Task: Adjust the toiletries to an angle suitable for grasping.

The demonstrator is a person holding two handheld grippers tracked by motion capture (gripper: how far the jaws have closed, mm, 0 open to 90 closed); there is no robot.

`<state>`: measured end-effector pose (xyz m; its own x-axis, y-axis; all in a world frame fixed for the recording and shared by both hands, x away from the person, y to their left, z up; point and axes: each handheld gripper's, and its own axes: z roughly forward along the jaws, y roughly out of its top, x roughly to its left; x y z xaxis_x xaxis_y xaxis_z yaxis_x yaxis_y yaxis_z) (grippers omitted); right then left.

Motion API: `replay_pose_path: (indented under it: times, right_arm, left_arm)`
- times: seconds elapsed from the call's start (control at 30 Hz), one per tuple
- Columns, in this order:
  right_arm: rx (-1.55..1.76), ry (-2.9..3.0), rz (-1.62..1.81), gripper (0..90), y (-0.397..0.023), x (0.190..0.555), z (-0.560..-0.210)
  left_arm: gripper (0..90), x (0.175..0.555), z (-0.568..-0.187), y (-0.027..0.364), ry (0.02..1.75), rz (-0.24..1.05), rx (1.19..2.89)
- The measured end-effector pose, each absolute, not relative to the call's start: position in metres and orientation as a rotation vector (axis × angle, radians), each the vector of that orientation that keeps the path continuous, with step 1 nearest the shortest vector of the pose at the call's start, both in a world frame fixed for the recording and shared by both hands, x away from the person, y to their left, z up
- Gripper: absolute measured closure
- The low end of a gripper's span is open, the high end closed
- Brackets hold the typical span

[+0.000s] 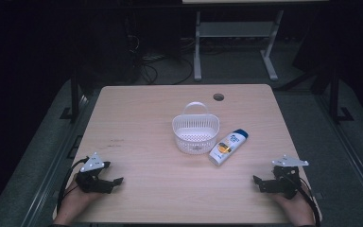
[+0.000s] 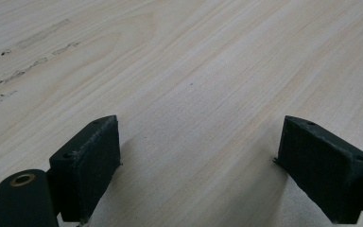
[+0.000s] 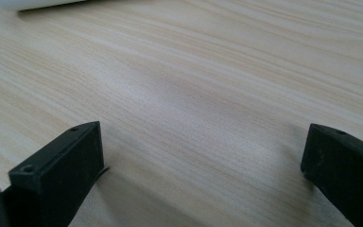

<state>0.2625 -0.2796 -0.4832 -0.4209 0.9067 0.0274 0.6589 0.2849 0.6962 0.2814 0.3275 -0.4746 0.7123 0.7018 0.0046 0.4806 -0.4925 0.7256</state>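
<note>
In the middle of the worktop [image 1: 137, 118], a bottle lies beside a basket.

The shampoo bottle [image 1: 228, 146] lies flat, touching or almost touching the right side of the white basket [image 1: 195, 133]. Its blue cap points up and away to the right, and its bottom end points back toward the person. The right gripper [image 1: 256, 180] is nearer to it; the bottle sits ahead of it and to its left. The left gripper [image 1: 118, 180] is farther off. Both grippers rest low with jaws wide apart, holding nothing. The high view shows the whole bottle. The right gripper view [image 3: 203, 179] shows just a white edge at the top.
</note>
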Motion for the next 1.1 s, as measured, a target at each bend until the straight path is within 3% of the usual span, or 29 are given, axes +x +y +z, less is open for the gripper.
replay_pose_path:
  times: [0.23,0.33,0.43,0.47,0.53,0.6,0.67,0.7,0.77,0.8,0.9,1.1]
  right_arm:
    - [1.425,2.167,0.903,2.0,-0.28,0.263,-0.483]
    - [1.441,2.183,0.883,19.9,-0.282,0.26,-0.476]
    - [1.466,2.192,0.873,27.1,-0.284,0.26,-0.472]
    - [1.473,2.201,0.892,39.4,-0.285,0.26,-0.468]
    - [1.476,2.198,0.911,43.9,-0.285,0.259,-0.467]
    - [1.48,2.199,0.975,59.2,-0.286,0.258,-0.46]
    - [1.472,2.202,0.984,62.6,-0.285,0.258,-0.459]
    - [1.46,2.212,1.007,71.9,-0.283,0.257,-0.454]
    - [1.453,2.216,1.013,75.0,-0.282,0.257,-0.454]
    - [1.436,2.226,1.029,83.4,-0.28,0.257,-0.451]
    - [1.418,2.228,1.038,89.5,-0.278,0.258,-0.448]
    - [1.385,2.258,1.067,89.7,-0.273,0.269,-0.442]
  left_arm:
    - [13.0,0.281,-0.475,0.328,0.893,0.39,2.189]
    - [13.0,0.282,-0.475,0.328,0.891,0.39,2.189]
    - [13.0,0.282,-0.475,0.328,0.891,0.39,2.189]
    - [12.9,0.282,-0.475,0.328,0.891,0.391,2.189]
    - [13.0,0.282,-0.475,0.328,0.891,0.391,2.189]
    - [13.0,0.282,-0.475,0.328,0.891,0.391,2.189]
    - [13.0,0.282,-0.475,0.328,0.891,0.39,2.189]
    - [13.0,0.282,-0.475,0.328,0.891,0.39,2.189]
    - [13.0,0.282,-0.475,0.328,0.891,0.39,2.189]
    - [13.0,0.282,-0.475,0.328,0.891,0.39,2.189]
    - [13.0,0.282,-0.475,0.328,0.891,0.391,2.189]
    - [12.9,0.282,-0.475,0.328,0.891,0.39,2.189]
